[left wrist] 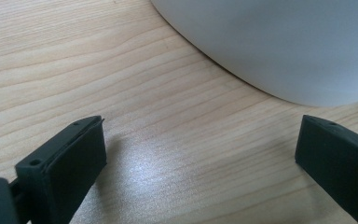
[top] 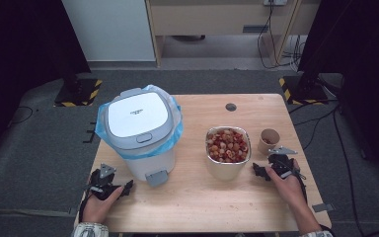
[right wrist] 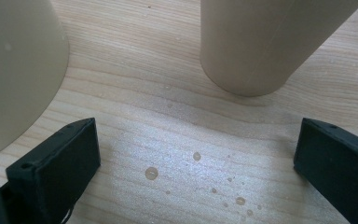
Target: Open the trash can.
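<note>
Left gripper (left wrist: 200, 154): jaws spread wide with nothing between them, resting low on the wooden table (top: 237, 207); I judge it parked, ready rather than working.
Left gripper's place: in front of the pedal bin (top: 142, 131) and toward its left side in the high view, near but not touching; its own view shows the bin's white wall (left wrist: 279, 46) curving just ahead of the jaws.
Right gripper (right wrist: 198, 154): jaws also spread wide and empty, over bare wood dotted with small drops of liquid (right wrist: 151, 173).
Right gripper's place: well to the right of the pedal bin, close in front of the paper cup (top: 269, 140), which stands upright just ahead of the jaws and slightly right of centre in the right gripper view (right wrist: 265, 42).
Steel bowl (top: 228, 150): just right of the pedal bin, between it and the paper cup, heaped with reddish and pale scraps; its rounded wall (right wrist: 14, 70) edges the left of the right gripper view.
Pedal bin: lid shut, blue liner (top: 173, 129) folded over the rim, grey pedal (top: 156, 177) facing the person, so a press there would likely lift the lid.
Reading: 2 containers stand beside 1 lined bin, which suggests emptying them into it; the right gripper sits nearest the cup, the left nearest the pedal.
</note>
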The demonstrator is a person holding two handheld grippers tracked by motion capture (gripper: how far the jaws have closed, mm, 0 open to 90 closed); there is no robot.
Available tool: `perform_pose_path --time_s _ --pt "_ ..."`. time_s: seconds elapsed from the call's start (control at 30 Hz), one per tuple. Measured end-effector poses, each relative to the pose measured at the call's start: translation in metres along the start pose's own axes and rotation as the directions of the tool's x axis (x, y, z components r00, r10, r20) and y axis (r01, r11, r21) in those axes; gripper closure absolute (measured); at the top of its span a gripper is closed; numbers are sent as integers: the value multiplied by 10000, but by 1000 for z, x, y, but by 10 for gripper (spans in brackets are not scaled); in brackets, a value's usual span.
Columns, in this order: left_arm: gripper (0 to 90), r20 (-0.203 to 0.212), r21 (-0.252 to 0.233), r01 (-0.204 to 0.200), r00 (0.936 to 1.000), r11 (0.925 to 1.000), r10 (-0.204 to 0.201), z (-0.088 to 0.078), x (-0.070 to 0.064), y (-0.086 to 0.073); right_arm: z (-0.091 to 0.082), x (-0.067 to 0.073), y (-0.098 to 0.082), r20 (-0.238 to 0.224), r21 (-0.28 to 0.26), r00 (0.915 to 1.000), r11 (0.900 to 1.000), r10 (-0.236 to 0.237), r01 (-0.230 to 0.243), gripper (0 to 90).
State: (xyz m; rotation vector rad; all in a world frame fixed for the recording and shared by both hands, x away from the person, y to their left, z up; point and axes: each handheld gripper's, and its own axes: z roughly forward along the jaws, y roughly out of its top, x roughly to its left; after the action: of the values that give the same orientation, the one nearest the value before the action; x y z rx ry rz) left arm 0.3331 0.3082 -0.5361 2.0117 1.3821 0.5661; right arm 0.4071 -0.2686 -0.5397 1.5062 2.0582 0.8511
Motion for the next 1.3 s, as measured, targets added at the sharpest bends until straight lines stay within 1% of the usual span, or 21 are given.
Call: perform_pose_path --time_s 0.07,0.2,0.23,0.27,0.3,0.33,0.37,0.4,0.43,0.53,0.6,0.67,0.7,0.73,0.9,1.07,1.1,1.13,1.2,1.27,1.3 --pt "27 52 -40 -25 10000 10000 26 -2 -1 -1 0 0 -1 -3 4 10000 10000 -22 22 7" --pt "121 18 -52 -221 9998 9997 221 -10 -5 -2 -1 1 -1 -22 5 10000 10000 3 -3 7" --pt "153 63 -180 -233 9997 9996 234 -13 -6 -2 -1 1 -1 -20 4 10000 10000 -12 12 7" --pt "206 127 -329 -257 9996 9991 261 -16 -8 -2 -1 1 -1 -19 5 10000 10000 10 -10 7" --pt "233 127 -329 -257 9996 9991 261 -16 -8 -2 -1 1 -1 -18 2 10000 10000 1 -1 7" --pt "233 134 -455 -279 9995 9986 286 -21 -10 -2 -1 1 -1 -18 2 10000 10000 1 -1 7" --pt "253 167 -550 -296 9994 9980 306 -24 -13 -1 -1 1 -1 -24 6 10000 10000 2 -2 7" --pt "311 228 -679 -397 9989 9969 413 -30 -17 1 -1 1 -1 -3 -5 10000 10000 13 -13 7" --pt "323 202 -773 -488 9985 9958 504 -34 -20 2 -1 1 -1 -16 0 10000 10000 2 -2 7" --pt "391 358 -1121 -711 9965 9911 755 -46 -29 2 -1 1 -1 11 -6 10000 10000 5 -5 7" --pt "447 499 -1508 -968 9932 9838 1054 -52 -36 3 -1 1 -1 28 -5 10000 10000 19 -19 7" --pt "474 696 -1752 -1057 9904 9789 1194 -56 -41 4 -1 1 -1 34 -7 10000 10000 17 -17 7" --pt "496 870 -1838 -1118 9878 9766 1295 -57 -43 5 -1 2 -1 39 -1 10000 10000 29 -29 7" --pt "517 941 -1857 -1131 9867 9761 1322 -56 -45 6 -1 2 -1 53 1 10000 10000 51 -51 7" --pt "630 1182 -1739 -1498 9781 9733 1716 -53 -54 10 -1 2 -1 69 -6 10000 10000 46 -46 7" --pt "749 1374 -1760 -1620 9727 9710 1872 -50 -60 15 -1 2 -1 36 -6 10000 10000 15 -15 6" --pt "771 1374 -1760 -1620 9727 9710 1872 -50 -60 15 -1 2 -1 36 -6 10000 10000 15 -15 6" --pt "793 1529 -1734 -1728 9678 9696 1998 -46 -65 19 -2 1 -2 -15 -3 10000 10000 -40 40 7" --pt "825 1565 -1681 -1956 9624 9662 2220 -43 -70 21 -2 1 -2 -47 21 10000 10000 -68 68 7" --pt "851 1631 -1622 -2193 9556 9621 2454 -39 -77 24 -2 1 -2 -63 13 9999 10000 -87 87 7" --pt "859 1675 -1573 -2339 9512 9595 2593 -36 -81 25 -2 1 -2 -64 15 9999 10000 -85 85 6"
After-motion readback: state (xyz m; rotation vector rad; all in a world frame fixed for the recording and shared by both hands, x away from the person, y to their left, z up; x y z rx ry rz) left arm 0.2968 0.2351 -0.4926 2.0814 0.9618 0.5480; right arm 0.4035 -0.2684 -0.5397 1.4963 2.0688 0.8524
